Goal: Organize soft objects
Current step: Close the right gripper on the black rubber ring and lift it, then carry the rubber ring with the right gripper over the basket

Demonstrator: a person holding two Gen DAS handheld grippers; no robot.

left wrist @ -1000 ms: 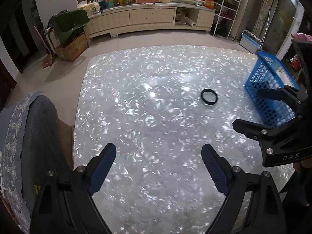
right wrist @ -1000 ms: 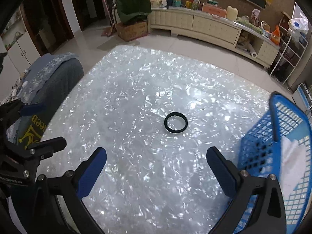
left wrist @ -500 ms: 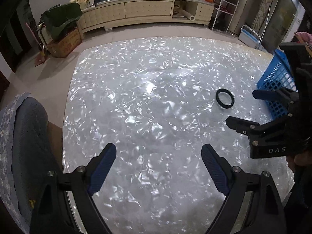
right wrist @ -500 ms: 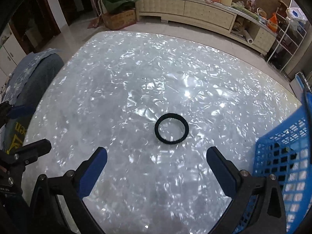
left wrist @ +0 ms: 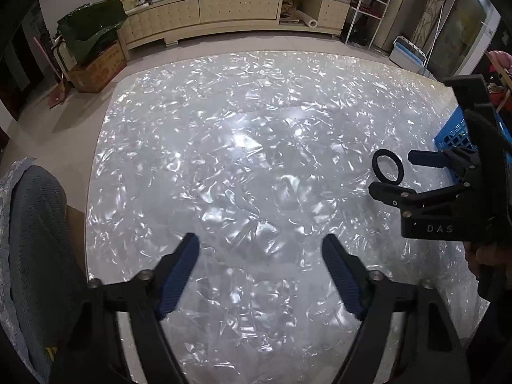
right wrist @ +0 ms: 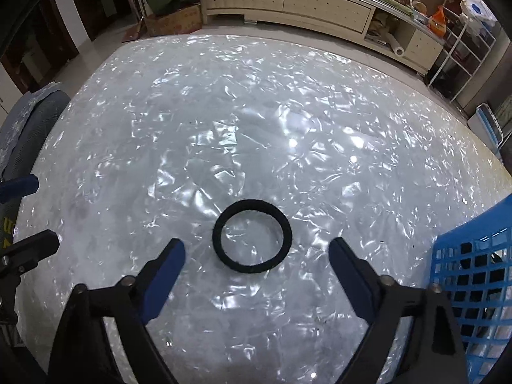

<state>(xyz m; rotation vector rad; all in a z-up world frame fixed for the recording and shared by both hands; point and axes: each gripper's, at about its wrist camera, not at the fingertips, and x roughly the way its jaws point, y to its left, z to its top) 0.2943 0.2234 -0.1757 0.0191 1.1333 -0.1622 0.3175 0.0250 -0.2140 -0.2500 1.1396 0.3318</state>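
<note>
The black fabric ring lies flat on the pearly worktop, just ahead of my right hand-held gripper and roughly centred between its two blue pads, which stand to either side of it without touching. Those jaws are wide apart and closing, and the ring sits just beyond their tips, not gripped. In the left wrist view the same ring shows far to the right, with the right hand-held gripper reaching over it from the right, one finger on either side of the ring. To the ring's right stands the blue lattice basket at the worktop's edge, close beside my right hand-held gripper. My left hand-held gripper hangs over bare worktop well to the left of the ring, its jaws also open and closing with nothing between them. A grey padded chair back sits at the worktop's left edge, and a long cream cabinet runs along the far wall
</note>
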